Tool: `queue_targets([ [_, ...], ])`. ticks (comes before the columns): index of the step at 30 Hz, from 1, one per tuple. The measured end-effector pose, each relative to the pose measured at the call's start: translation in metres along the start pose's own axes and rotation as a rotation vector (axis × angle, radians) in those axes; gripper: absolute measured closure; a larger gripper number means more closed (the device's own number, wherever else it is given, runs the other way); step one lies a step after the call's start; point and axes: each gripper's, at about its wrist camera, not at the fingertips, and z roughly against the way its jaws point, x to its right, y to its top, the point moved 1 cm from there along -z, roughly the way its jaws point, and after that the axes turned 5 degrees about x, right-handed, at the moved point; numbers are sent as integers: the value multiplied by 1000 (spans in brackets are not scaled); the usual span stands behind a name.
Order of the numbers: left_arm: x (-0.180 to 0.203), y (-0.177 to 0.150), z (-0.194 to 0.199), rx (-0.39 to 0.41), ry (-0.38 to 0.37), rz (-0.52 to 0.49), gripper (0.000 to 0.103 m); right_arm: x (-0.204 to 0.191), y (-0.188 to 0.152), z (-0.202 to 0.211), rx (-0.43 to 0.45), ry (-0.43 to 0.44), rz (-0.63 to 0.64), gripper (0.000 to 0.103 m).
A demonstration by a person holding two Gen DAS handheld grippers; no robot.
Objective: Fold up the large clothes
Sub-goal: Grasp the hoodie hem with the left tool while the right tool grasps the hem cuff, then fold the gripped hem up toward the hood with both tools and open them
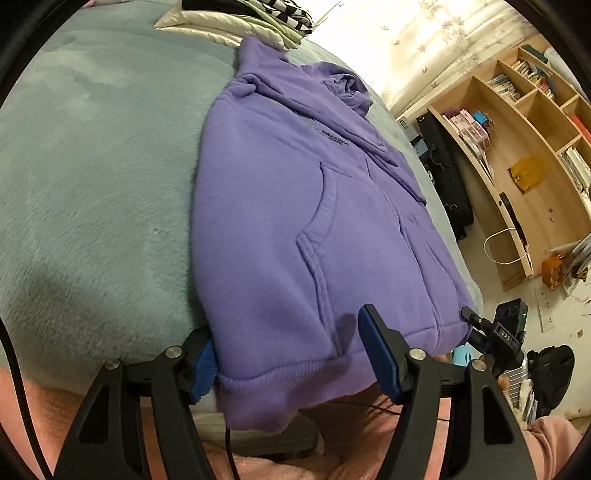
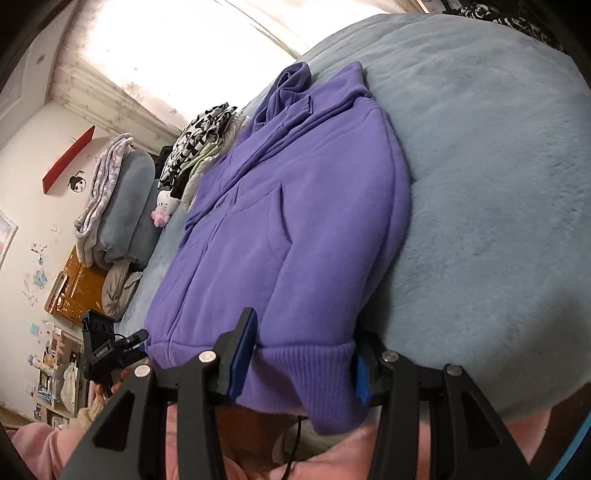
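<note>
Hoodie [image 1: 295, 206] fabric, purple and partly folded, lies on the grey-blue blanket [image 1: 92, 166], its ribbed hem hanging over the near bed edge. Left gripper [image 1: 291, 363] straddles one hem corner, jaws apart — the cloth sits between the blue pads, not visibly pinched. Right gripper [image 2: 299, 363] straddles the other hem corner, jaws likewise apart around the ribbing. Beyond the hoodie's sides the blanket lies bare — folded clothes [image 1: 251, 22] sit past its hood.

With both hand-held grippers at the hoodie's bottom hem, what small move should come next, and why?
Probably close both on the hem. The left hand-held gripper and right hand-held gripper each straddle a corner of the purple hoodie, its sleeves already folded in, seemingly without pinching it.
</note>
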Motion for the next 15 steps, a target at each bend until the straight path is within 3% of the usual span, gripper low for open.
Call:
queue_targets([
  [4, 10, 2, -1, 14, 16, -15, 37, -2, 0, -2, 4, -11, 1, 59],
  [6, 18, 4, -3, 27, 26, -30, 45, -2, 1, -2, 6, -17, -7, 61],
  [8, 23, 5, -1, 36, 25, -34, 60, -2, 0, 0, 12, -21, -14, 66],
  [10, 27, 9, -5, 41, 38, -30, 64, -3, 1, 0, 15, -30, -9, 74],
  [13, 32, 13, -11, 39, 108, -40, 87, -12, 3, 0, 24, -41, 9, 80],
  [15, 36, 16, -12, 46, 143, -21, 89, -22, 5, 4, 43, -55, 37, 82],
])
